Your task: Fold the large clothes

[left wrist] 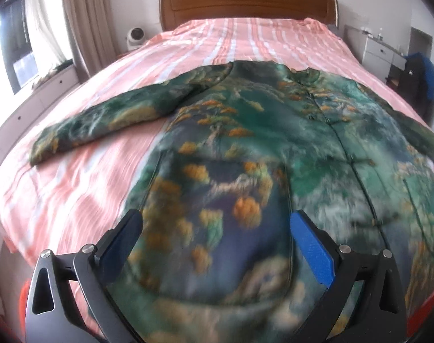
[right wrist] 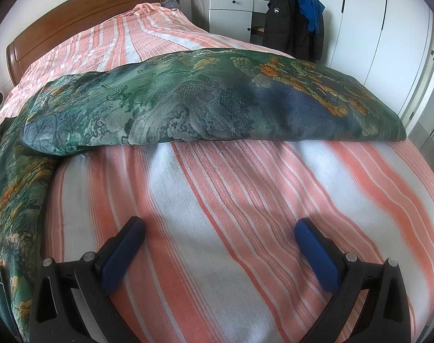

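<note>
A large green jacket (left wrist: 260, 131) with an orange and blue landscape print lies spread face up on the bed, collar toward the headboard. Its left sleeve (left wrist: 108, 117) stretches out over the pink striped sheet (left wrist: 82, 183). My left gripper (left wrist: 215, 220) hovers open over the jacket's lower hem, with nothing between its blue pads. In the right wrist view the other sleeve (right wrist: 217, 100) lies across the sheet (right wrist: 231, 214), and the jacket's body (right wrist: 14, 200) runs down the left edge. My right gripper (right wrist: 220, 225) is open above bare sheet, short of that sleeve.
A wooden headboard (left wrist: 245, 3) closes the far end of the bed. A white nightstand (right wrist: 231, 8) and a dark coat with a blue cloth (right wrist: 297, 20) stand at the right side. A white fan (left wrist: 135, 37) and curtains are at the left. White wardrobe doors (right wrist: 374, 43) stand beyond.
</note>
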A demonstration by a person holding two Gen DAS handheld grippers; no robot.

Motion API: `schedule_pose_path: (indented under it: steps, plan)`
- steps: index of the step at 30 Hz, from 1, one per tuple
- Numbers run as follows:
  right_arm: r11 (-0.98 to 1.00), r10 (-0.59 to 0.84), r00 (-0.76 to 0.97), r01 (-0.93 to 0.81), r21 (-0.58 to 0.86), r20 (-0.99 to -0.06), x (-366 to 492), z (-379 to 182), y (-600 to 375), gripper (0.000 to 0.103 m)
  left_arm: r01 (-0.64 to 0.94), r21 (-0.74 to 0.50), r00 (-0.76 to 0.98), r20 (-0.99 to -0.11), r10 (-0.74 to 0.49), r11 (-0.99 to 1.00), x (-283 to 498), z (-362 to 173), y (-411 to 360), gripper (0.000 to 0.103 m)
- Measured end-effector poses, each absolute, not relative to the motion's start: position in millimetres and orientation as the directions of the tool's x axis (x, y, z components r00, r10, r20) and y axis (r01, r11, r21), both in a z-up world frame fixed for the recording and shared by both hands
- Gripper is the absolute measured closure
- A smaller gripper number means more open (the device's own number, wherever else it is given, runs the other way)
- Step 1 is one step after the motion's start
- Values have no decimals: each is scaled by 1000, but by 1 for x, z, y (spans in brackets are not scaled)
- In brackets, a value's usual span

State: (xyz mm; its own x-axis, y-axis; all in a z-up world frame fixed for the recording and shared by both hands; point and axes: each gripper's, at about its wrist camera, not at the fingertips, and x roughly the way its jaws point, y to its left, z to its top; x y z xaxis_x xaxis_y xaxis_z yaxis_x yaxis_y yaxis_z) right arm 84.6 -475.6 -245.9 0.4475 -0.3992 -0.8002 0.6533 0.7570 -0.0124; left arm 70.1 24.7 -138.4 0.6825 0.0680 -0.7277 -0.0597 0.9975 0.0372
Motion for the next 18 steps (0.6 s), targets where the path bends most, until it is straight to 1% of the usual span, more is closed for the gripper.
schedule_pose_path:
  steps: [3, 6, 8, 11, 14, 16, 18]
  plan:
    - [757, -400, 447, 654, -12, -800, 85, -246, -476, 0, -46, 33, 698, -714, 56, 998, 54, -136, 25, 0]
    - [757, -399, 444, 653, -16, -802, 86, -246, -476, 0, 6, 33, 713, -701, 19, 999, 46, -129, 23, 0]
    - [758, -413, 419, 651, -50, -809, 92, -247, -473, 0, 24, 18, 715, -699, -5, 1000, 46, -127, 23, 0]
    - [757, -419, 415, 651, -59, -807, 93, -247, -471, 0, 29, -25, 709, -704, -38, 999, 45, -130, 26, 0]
    - [756, -419, 417, 652, -57, -807, 94, -248, -471, 0, 3, -100, 678, -731, -76, 995, 47, -138, 39, 0]
    - [766, -385, 426, 642, -26, -819, 92, -245, -474, 0, -15, -137, 683, -725, -89, 991, 45, -138, 50, 0]
    - [755, -349, 446, 655, 34, -824, 80, -234, -473, 0, -38, -130, 702, -709, -66, 991, 41, -135, 57, 0]
